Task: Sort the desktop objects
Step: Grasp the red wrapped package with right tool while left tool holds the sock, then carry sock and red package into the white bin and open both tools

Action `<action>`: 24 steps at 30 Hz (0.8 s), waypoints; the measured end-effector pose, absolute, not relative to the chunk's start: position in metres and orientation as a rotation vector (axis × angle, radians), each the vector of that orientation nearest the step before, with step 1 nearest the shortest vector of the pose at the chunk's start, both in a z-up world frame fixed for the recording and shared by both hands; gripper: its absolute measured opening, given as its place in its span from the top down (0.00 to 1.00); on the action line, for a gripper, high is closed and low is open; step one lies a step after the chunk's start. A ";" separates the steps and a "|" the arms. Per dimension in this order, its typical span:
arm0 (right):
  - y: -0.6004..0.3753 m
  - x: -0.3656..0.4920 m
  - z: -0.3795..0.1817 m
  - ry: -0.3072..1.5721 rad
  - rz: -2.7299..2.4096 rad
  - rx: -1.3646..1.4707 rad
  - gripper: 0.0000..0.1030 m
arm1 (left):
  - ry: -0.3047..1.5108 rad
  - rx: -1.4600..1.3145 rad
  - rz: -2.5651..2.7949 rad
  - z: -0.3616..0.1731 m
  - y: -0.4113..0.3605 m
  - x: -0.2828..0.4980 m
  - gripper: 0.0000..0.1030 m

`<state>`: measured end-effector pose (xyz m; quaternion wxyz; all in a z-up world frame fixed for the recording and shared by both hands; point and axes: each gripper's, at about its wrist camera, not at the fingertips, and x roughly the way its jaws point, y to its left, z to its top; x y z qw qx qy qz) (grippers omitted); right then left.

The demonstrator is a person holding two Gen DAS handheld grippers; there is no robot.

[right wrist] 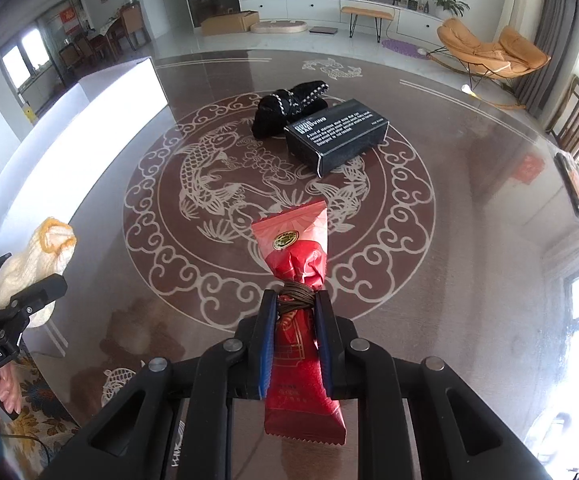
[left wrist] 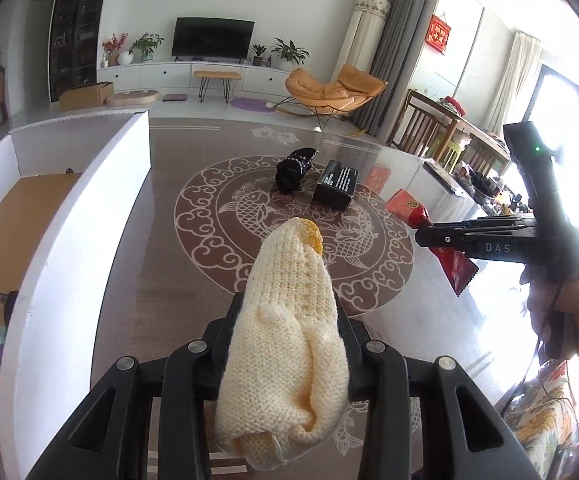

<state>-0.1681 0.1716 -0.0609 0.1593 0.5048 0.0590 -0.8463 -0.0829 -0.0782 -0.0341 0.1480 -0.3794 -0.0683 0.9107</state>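
Fingers of the left gripper (left wrist: 289, 312) clamp a cream knit sock (left wrist: 285, 344) at lower centre; the right gripper's (right wrist: 296, 304) clamp a red packet (right wrist: 299, 312) above the patterned surface (right wrist: 469, 220).

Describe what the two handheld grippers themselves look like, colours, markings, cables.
Both are matte black plastic with silver pivot bolts. The right gripper has blue pads on its jaws, white "DAS" lettering on its side, and a green light on its upright handle. The left gripper carries a white "GenRobot.AI" label. A thin black cable hangs beneath each hand. No sleeves show.
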 end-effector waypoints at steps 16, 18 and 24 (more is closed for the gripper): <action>-0.155 -0.133 0.017 0.069 -1.921 1.048 0.80 | -0.284 -1.393 3.043 -0.015 -0.323 -0.060 0.63; -0.189 -0.122 -0.004 0.135 -1.881 1.052 0.80 | -0.284 -1.501 3.043 -0.033 -0.341 -0.062 0.62; -0.237 -0.100 -0.056 0.280 -1.835 1.111 0.71 | -0.237 -1.782 3.063 -0.069 -0.364 -0.069 0.21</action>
